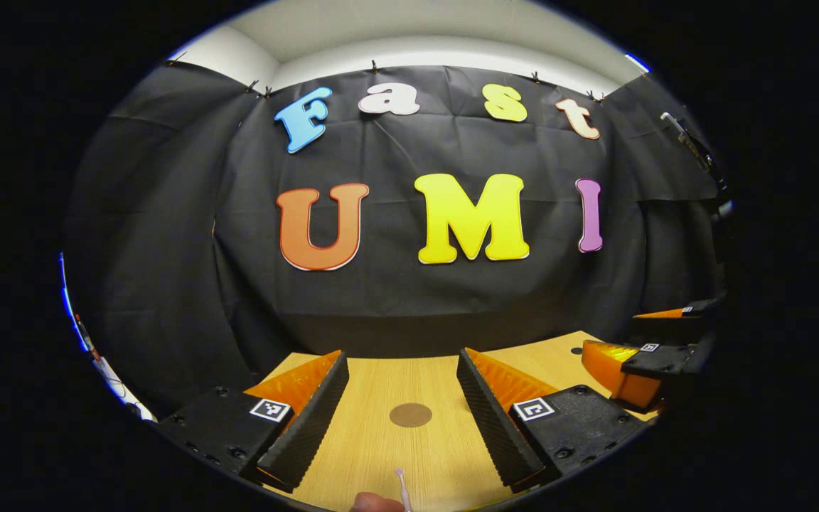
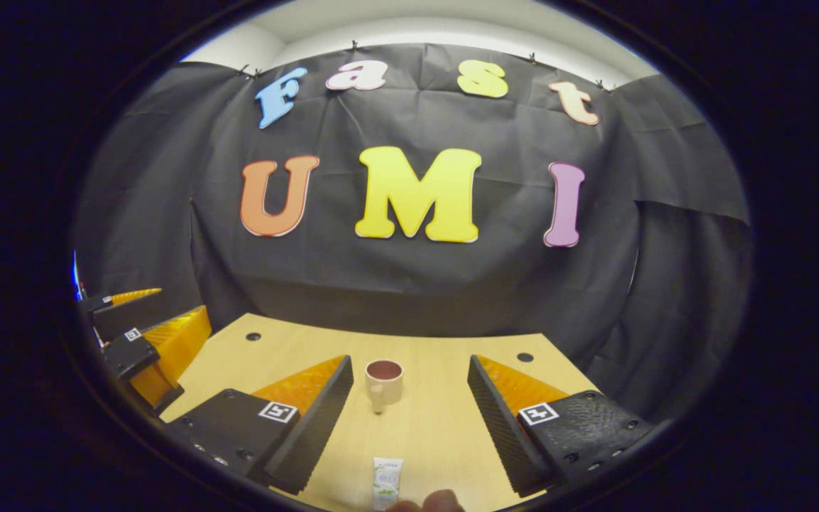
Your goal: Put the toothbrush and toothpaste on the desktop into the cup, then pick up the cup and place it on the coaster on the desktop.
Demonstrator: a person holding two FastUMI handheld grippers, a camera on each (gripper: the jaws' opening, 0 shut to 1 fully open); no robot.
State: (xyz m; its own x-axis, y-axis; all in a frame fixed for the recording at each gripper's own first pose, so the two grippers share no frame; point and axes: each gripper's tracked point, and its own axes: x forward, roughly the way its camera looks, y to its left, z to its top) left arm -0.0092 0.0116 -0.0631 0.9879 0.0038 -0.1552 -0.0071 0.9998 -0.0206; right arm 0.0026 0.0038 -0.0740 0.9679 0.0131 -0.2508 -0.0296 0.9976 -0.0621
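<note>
Toothpaste, a small white tube with a greenish printed label [image 2: 387,482], lies on the light wooden desktop [image 2: 438,419] at the bottom centre of the right gripper view, between the widely spread, empty fingers of the right gripper [image 2: 404,409]. Beyond it, mid-frame, a cream ceramic cup with a dark interior [image 2: 384,382] stands upright. In the left gripper view, the left gripper [image 1: 402,409] also gapes empty around a round brown coaster [image 1: 410,414]; the thin pale stick at the bottom edge is probably the toothbrush [image 1: 402,488].
</note>
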